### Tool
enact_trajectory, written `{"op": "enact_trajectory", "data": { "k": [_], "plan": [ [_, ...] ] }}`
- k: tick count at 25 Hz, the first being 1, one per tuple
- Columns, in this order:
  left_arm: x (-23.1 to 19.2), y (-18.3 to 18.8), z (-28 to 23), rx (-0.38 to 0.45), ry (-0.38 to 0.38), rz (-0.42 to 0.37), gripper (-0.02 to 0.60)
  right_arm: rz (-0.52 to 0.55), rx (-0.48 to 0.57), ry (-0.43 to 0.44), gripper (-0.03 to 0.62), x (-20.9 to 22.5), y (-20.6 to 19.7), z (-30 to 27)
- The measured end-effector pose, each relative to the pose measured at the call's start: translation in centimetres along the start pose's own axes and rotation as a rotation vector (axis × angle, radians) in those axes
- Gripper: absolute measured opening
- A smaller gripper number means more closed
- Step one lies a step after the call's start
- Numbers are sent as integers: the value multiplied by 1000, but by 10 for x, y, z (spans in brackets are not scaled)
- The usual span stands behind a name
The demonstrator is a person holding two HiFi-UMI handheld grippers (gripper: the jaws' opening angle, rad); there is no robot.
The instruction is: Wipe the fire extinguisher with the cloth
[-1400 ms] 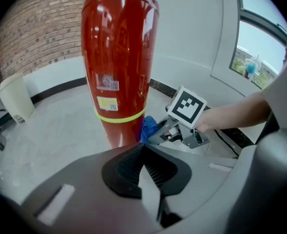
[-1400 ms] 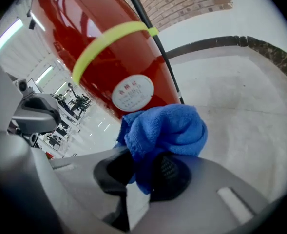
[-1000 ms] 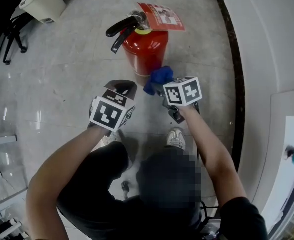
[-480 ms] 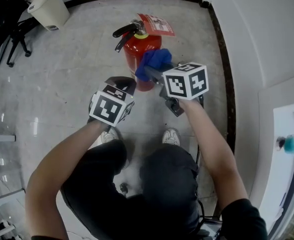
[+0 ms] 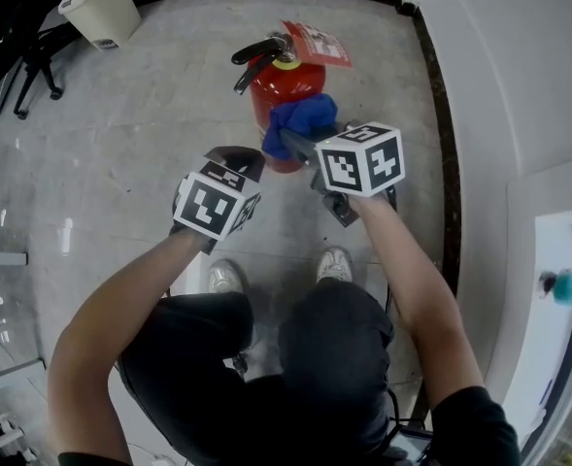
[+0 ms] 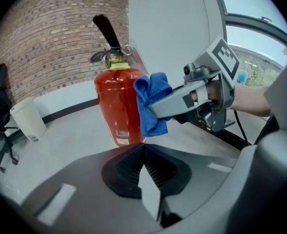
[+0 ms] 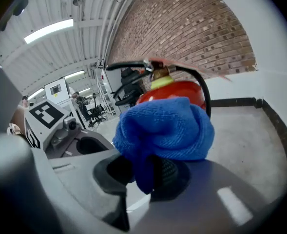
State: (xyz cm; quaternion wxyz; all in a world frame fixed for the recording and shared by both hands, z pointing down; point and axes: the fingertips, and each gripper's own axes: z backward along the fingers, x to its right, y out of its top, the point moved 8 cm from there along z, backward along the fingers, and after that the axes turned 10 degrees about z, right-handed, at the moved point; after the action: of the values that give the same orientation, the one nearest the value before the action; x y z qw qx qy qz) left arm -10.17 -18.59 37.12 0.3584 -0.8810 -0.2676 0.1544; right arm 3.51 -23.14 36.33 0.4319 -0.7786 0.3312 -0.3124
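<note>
Left gripper [image 5: 237, 161], left of centre: jaws fully together, empty, hovering short of the cylinder. Fire extinguisher [image 5: 286, 81] stands upright on the floor, upper centre. Blue cloth [image 5: 303, 116] sits against its near side, high up, just under the neck. Right gripper [image 5: 301, 148], right of centre, clamps the cloth in a bunch. Step, I reckon: wiping the upper body. Next: drag the cloth round or down, keep contact, don't tip it.
</note>
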Motion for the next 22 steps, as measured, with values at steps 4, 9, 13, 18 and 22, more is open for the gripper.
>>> {"op": "enact_trajectory", "data": {
  "k": [4, 9, 13, 18, 22],
  "plan": [
    [-10, -16, -11, -39, -9, 13, 5, -26, -69, 13, 63, 5, -34, -26],
    [-25, -31, -29, -78, -10, 39, 5, -60, -153, 19, 63, 14, -81, -54],
    [-30, -48, -50, -112, -6, 73, 5, -98, -210, 27, 63, 22, -119, -75],
    [-33, -72, -78, -151, -16, 117, 5, -139, -280, 42, 63, 32, -160, -104],
    [-38, -86, -93, -177, -27, 143, 5, -174, -343, 33, 63, 39, -194, -124]
  ]
}}
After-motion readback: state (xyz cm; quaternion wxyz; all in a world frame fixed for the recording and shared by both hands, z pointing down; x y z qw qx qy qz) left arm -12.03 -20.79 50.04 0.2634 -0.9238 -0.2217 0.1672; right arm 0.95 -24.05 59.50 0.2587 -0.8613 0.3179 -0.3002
